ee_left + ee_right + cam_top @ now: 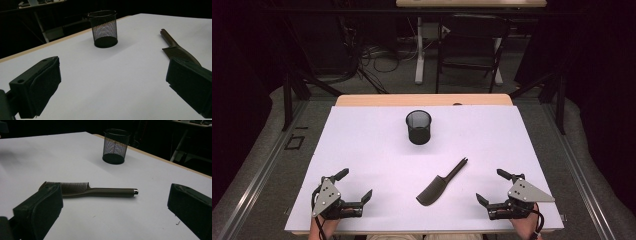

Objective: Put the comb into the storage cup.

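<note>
A black mesh cup stands upright at the middle back of the white table; it also appears as the mesh cup and the mesh cup. A dark comb lies flat in front of it, handle pointing toward the back right; the comb lies just beyond my right jaws, and the comb lies by my left gripper's right jaw. My left gripper rests open near the front left corner. My right gripper rests open near the front right. Both hold nothing.
The table's wooden back edge shows beyond the white surface. Behind it stand a chair, a desk leg and cables on the floor. Dark frame posts flank the table on both sides.
</note>
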{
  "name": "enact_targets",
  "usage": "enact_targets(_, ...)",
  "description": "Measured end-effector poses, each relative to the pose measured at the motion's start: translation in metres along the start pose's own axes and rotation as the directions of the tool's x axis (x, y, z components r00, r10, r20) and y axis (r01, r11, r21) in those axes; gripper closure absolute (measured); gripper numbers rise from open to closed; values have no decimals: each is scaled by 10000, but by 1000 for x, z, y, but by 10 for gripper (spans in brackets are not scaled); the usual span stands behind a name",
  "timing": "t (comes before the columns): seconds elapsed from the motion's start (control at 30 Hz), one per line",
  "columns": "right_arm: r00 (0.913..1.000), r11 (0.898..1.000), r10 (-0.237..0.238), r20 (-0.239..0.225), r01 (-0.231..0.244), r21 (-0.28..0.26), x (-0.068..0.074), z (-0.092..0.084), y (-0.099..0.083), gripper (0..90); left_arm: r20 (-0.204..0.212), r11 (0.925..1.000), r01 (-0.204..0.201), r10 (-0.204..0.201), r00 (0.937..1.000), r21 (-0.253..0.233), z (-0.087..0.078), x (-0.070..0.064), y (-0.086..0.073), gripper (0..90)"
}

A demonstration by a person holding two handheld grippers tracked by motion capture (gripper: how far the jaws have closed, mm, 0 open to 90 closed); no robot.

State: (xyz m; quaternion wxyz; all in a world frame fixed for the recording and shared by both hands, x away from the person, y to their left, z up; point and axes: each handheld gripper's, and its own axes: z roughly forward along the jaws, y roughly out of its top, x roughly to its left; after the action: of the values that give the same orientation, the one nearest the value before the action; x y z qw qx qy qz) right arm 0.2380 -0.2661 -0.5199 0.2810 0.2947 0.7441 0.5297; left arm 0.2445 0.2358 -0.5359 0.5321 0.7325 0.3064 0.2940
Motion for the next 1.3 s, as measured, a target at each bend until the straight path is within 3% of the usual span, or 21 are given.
enact_targets(0.33,9999,9994,13,128,-17,335,-5,13,3,0,-10,10000,-86,86,10000,44,1,0,0,0)
enact_targets(1.3,9992,9932,200,348,-238,1140,-37,65,14,0,58,9996,-288,287,9996,62,9,-2,2,0)
